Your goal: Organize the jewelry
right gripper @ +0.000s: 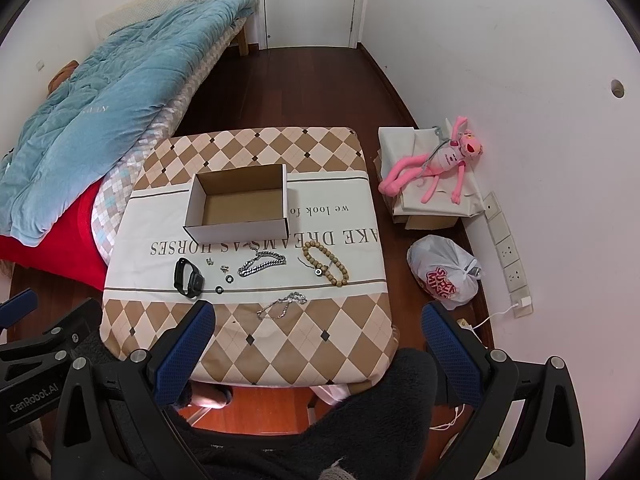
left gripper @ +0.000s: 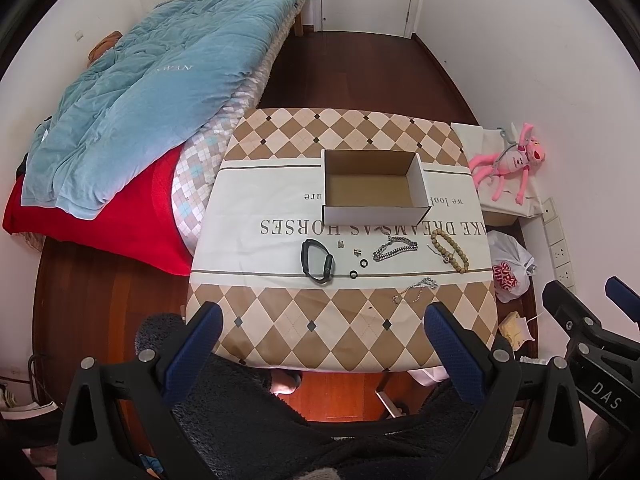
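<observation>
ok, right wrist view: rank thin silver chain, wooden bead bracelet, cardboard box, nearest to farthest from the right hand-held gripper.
1. thin silver chain: table's near part, just ahead of the right hand-held gripper, left of centre.
2. wooden bead bracelet: mid-table, on the white band.
3. cardboard box: farthest back, left of centre, open.

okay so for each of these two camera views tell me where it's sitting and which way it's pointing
Left wrist: on the left gripper, above the table's near edge, facing the open cardboard box and bed; its blue fingers show, the right gripper at right.
Right wrist: on the right gripper, similar aim, set further right; the left gripper shows at left.
Shared: the table, box, black watch, bead bracelet.
</observation>
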{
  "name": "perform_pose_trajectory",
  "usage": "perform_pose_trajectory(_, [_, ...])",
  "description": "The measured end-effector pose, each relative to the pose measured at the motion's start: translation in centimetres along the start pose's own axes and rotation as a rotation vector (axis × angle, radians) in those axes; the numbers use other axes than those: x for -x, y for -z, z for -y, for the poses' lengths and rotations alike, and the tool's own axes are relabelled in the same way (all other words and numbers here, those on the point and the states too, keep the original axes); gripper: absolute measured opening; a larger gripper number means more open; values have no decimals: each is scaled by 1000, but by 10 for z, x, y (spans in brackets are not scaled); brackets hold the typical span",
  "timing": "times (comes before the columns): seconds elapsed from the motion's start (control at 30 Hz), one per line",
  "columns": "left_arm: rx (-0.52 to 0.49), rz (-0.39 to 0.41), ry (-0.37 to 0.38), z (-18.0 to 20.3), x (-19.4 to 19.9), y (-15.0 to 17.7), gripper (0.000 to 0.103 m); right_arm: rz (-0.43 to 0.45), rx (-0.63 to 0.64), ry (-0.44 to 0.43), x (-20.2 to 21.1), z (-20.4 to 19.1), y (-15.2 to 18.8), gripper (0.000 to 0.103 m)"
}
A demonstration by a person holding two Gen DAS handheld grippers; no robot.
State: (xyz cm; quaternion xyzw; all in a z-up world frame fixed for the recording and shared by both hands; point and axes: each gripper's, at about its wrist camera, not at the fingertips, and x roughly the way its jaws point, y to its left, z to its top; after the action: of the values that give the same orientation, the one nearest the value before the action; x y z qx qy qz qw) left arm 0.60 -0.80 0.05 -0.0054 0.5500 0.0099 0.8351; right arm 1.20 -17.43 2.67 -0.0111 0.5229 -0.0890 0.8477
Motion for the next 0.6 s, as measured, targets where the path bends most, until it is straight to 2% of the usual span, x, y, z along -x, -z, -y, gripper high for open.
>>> perform_pose_trajectory(0.6, [1,1,1,2,0,-1,103,0,1,2,0,0,0,103])
